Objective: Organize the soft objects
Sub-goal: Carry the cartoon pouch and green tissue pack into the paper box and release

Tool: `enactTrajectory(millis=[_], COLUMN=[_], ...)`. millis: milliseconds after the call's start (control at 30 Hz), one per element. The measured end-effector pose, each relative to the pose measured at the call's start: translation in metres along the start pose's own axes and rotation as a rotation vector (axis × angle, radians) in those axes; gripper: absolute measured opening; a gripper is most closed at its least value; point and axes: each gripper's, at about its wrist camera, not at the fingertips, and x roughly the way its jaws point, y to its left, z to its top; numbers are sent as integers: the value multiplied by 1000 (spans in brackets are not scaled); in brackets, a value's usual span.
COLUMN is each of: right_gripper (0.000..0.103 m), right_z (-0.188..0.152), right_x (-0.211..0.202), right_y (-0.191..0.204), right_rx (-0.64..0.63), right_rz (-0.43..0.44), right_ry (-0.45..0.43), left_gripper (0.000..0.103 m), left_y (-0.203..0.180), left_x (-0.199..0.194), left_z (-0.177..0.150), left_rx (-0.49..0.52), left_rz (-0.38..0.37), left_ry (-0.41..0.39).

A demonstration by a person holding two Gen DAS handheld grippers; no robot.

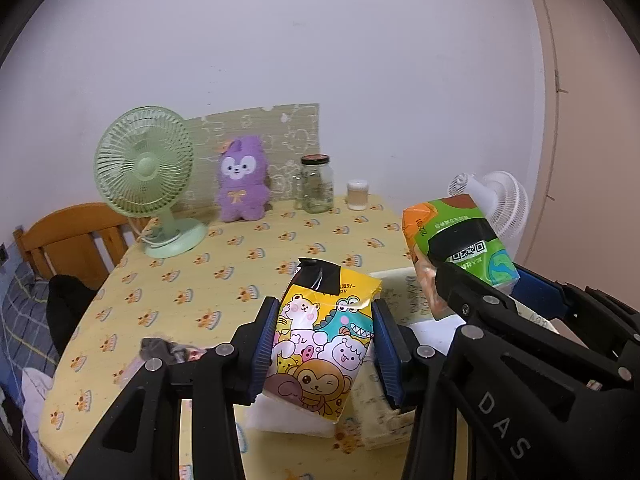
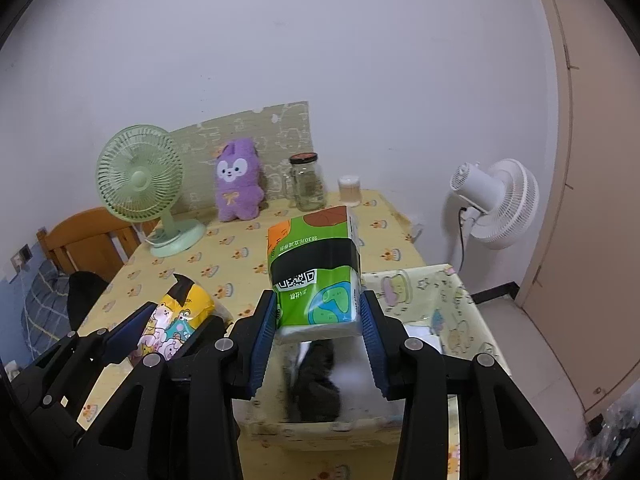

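Observation:
My left gripper (image 1: pixel 324 344) is shut on a yellow cartoon tissue pack (image 1: pixel 320 336) and holds it above the table, just left of a patterned fabric box (image 1: pixel 384 412). My right gripper (image 2: pixel 318 340) is shut on a green tissue pack (image 2: pixel 316 268) and holds it over the same fabric box (image 2: pixel 460 312), which has dark and white soft things (image 2: pixel 316 384) inside. The green pack (image 1: pixel 460 248) and the right gripper show at the right of the left wrist view. The yellow pack (image 2: pixel 180 320) shows at the left of the right wrist view. A purple plush toy (image 1: pixel 242 182) stands at the table's back.
A green desk fan (image 1: pixel 148 176), a glass jar (image 1: pixel 316 184) and a small white container (image 1: pixel 357 194) stand along the back of the yellow tablecloth (image 1: pixel 224 264). A white floor fan (image 2: pixel 496 204) stands right of the table. A wooden chair (image 1: pixel 68 240) is at the left. A grey sock (image 1: pixel 160 350) lies near the left gripper.

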Motion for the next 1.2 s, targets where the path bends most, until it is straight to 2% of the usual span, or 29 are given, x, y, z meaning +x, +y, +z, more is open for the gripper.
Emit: enactTrajectory(millis=[733,967,1033,1067,1100,1200], right_gripper=[45,45,45,45,45,45], right_z=[-5,-15,-18,-19,-19,-20], right_x=[16,24,27,28,29,31], right_y=[-61,-74,-77,-78,-78,-77], right_rx=[65,96,105,109,111,111], right_rz=[-95,-132,-135,-134,-131,-109], right_ry=[26,53,63,67,71,78], left_gripper=[48,55,67,81,87,88], left_y=[-55,-67,-71,-72,-72,-72], left_x=[37,54,58,60,60,60], left_z=[0,-5,-7,-8,-9,-9], left_rx=[60,86,102,109,113,122], left_rz=[-140,-190,-198,-204,-205,-198], left_ry=[58,113,127,135,136,133])
